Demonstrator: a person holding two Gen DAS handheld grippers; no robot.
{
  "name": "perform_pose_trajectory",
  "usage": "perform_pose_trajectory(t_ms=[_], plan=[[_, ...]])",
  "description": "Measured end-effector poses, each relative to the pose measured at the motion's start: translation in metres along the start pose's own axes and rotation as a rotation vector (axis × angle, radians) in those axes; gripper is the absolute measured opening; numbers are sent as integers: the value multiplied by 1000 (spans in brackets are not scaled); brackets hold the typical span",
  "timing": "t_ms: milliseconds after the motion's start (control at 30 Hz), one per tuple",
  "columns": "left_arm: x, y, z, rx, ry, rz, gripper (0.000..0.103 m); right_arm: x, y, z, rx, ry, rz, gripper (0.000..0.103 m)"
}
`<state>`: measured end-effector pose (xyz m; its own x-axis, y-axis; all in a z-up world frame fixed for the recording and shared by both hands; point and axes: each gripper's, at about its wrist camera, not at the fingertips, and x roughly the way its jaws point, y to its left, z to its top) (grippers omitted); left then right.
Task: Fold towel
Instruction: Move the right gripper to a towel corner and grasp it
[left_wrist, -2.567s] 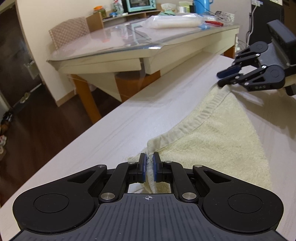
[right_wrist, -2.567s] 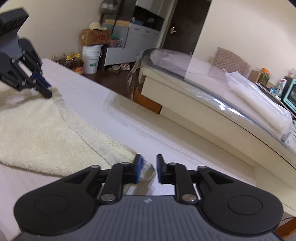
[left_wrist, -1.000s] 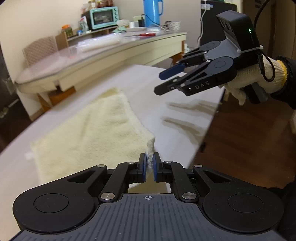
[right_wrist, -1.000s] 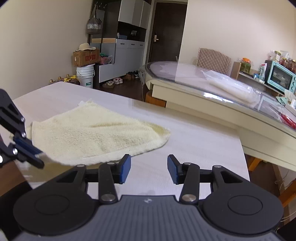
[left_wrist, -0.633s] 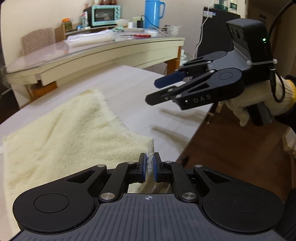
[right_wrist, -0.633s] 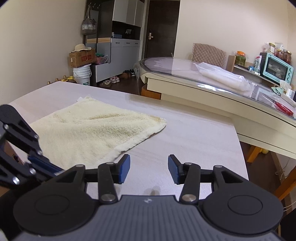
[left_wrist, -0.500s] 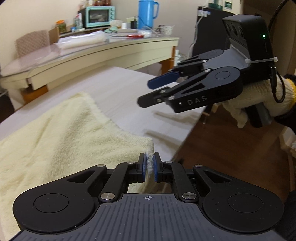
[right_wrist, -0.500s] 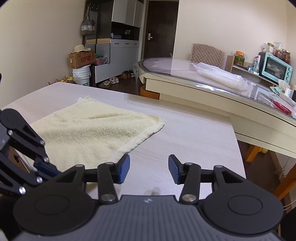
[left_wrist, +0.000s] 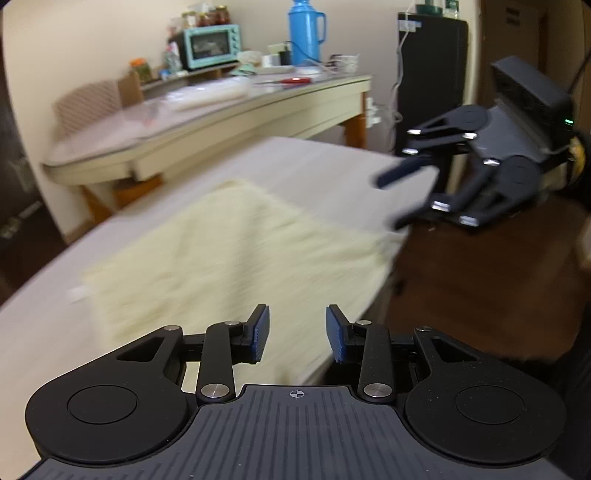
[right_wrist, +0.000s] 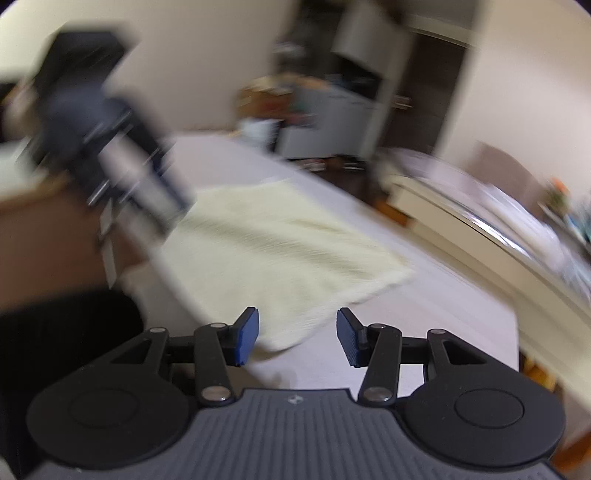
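- A pale yellow towel (left_wrist: 236, 251) is laid flat on a white table (left_wrist: 325, 162); a second table (left_wrist: 229, 110) is seen behind.
- The left gripper (left_wrist: 297, 334) has just been opened; the towel corner was let go.
- The right gripper (right_wrist: 297, 336) is kept apart, with nothing held.

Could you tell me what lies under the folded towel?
The towel rests flat on the pale table, which shows around it. The tabletop beneath it and the towel's lower layer are covered, so nothing more can be seen there.
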<state>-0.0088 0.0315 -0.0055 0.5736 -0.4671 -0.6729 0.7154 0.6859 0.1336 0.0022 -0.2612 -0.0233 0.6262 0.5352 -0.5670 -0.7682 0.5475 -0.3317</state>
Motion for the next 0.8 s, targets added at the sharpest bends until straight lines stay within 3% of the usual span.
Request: perform_pose_trajectory(t_ms=[167, 467, 633, 800], plan=[[-19, 12, -18, 56, 41, 25, 36, 11, 19, 7, -196, 43, 57, 45], [-20, 14, -30, 151, 128, 38, 36, 31, 28, 17, -407, 152, 127, 34], [-22, 14, -31, 163, 136, 63, 36, 34, 26, 17, -411, 179, 152, 22], [-21, 15, -35, 192, 138, 71, 36, 26, 28, 18, -402, 193, 158, 19]])
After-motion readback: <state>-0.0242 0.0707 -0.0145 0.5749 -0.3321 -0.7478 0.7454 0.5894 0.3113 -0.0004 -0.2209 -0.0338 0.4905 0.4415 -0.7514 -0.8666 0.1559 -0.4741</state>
